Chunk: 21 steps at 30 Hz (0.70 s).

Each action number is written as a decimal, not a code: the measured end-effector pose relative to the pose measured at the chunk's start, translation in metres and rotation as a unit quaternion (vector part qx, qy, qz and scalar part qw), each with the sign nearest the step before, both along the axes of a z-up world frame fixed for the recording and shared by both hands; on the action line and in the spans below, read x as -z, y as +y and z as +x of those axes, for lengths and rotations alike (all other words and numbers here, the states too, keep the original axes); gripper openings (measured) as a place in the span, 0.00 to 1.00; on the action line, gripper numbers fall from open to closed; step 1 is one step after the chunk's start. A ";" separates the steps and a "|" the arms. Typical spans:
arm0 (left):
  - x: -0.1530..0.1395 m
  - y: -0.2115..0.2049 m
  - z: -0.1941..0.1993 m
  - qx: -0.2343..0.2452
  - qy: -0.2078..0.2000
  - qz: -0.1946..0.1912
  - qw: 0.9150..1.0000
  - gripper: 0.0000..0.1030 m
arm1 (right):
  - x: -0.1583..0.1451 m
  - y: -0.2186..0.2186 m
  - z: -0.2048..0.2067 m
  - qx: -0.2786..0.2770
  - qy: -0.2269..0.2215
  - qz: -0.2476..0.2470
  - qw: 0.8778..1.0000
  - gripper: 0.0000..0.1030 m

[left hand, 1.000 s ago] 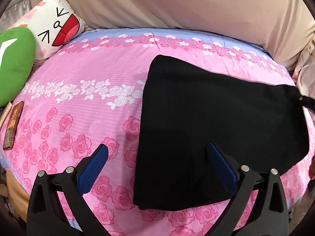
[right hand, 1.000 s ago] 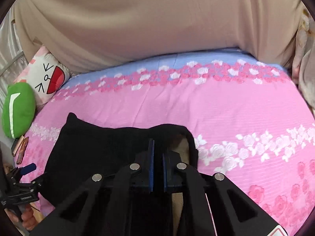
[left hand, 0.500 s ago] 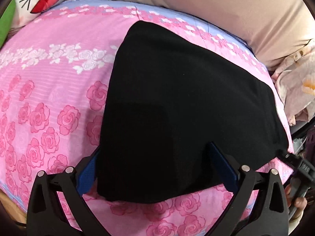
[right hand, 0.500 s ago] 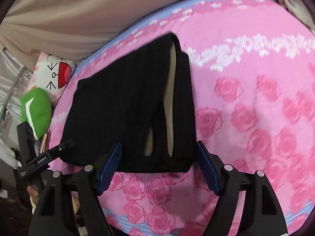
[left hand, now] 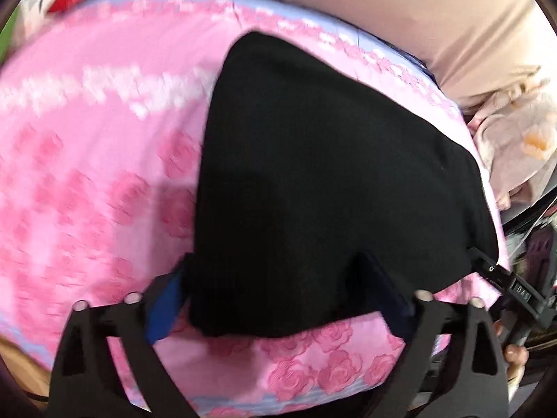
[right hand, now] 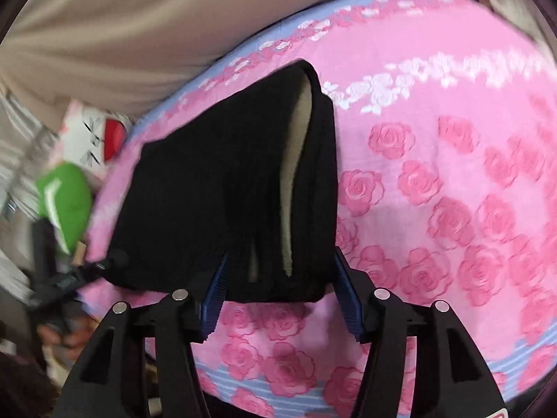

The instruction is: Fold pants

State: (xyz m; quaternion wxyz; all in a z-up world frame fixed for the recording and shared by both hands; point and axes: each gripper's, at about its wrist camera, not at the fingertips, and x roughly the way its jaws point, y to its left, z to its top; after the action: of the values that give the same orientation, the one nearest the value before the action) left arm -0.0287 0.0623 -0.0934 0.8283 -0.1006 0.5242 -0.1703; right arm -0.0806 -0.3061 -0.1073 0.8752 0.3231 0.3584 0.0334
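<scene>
The black pants (left hand: 323,188) lie folded on the pink rose bedsheet (left hand: 87,160). In the right wrist view the pants (right hand: 226,191) show a pale lining along a slit. My left gripper (left hand: 278,299) is open, its fingers on either side of the near left end of the pants. My right gripper (right hand: 282,299) is open, its blue pads on either side of the near right end. The right gripper also shows at the right edge of the left wrist view (left hand: 515,285), and the left gripper at the left edge of the right wrist view (right hand: 69,278).
A beige headboard cushion (right hand: 139,28) runs along the far side of the bed. A cartoon-face pillow (right hand: 94,136) and a green pillow (right hand: 66,198) sit at the left. A pale crumpled cloth (left hand: 515,146) lies at the bed's right edge.
My right gripper has opened and let go of the pants, then drawn back to their near edge. My left gripper has moved in so its open fingers straddle the pants' near edge.
</scene>
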 end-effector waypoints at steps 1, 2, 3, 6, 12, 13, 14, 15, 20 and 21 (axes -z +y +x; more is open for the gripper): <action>-0.001 -0.001 0.000 -0.005 -0.007 -0.007 1.000 0.95 | 0.000 -0.002 0.002 0.003 0.001 0.003 1.000 0.65; -0.002 -0.003 0.003 -0.002 -0.006 -0.017 1.000 0.95 | 0.000 -0.002 0.006 0.004 0.001 0.002 1.000 0.66; -0.001 -0.006 0.006 0.002 -0.006 -0.029 1.000 0.95 | 0.000 -0.001 0.008 0.001 -0.001 0.004 1.000 0.66; 0.001 -0.015 0.016 -0.009 -0.033 -0.017 0.999 0.80 | 0.004 0.002 0.020 -0.010 -0.020 0.025 0.999 0.63; -0.024 -0.003 0.005 -0.013 -0.038 -0.064 0.997 0.22 | -0.016 0.009 0.009 -0.023 -0.060 0.039 0.997 0.31; -0.031 0.002 0.000 -0.009 -0.044 -0.066 0.997 0.20 | -0.023 0.013 0.004 -0.028 -0.064 0.034 0.997 0.31; -0.042 0.003 -0.009 0.000 -0.047 -0.070 0.996 0.20 | -0.031 0.017 -0.003 -0.032 -0.070 0.028 0.997 0.31; -0.049 0.002 -0.015 0.006 -0.050 -0.066 0.997 0.19 | -0.039 0.020 -0.011 -0.037 -0.078 0.023 0.996 0.31; -0.062 -0.010 -0.044 0.033 -0.055 -0.024 0.998 0.20 | -0.056 0.027 -0.042 -0.042 -0.083 -0.001 0.996 0.31; -0.062 -0.013 -0.048 0.035 -0.058 -0.012 0.998 0.20 | -0.055 0.027 -0.045 -0.041 -0.080 -0.001 0.996 0.31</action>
State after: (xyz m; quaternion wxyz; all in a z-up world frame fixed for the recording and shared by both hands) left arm -0.0770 0.0496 -0.0316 0.8494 -0.0824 0.4765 -0.2113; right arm -0.1260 -0.2789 -0.0526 0.8994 0.3032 0.3002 0.0948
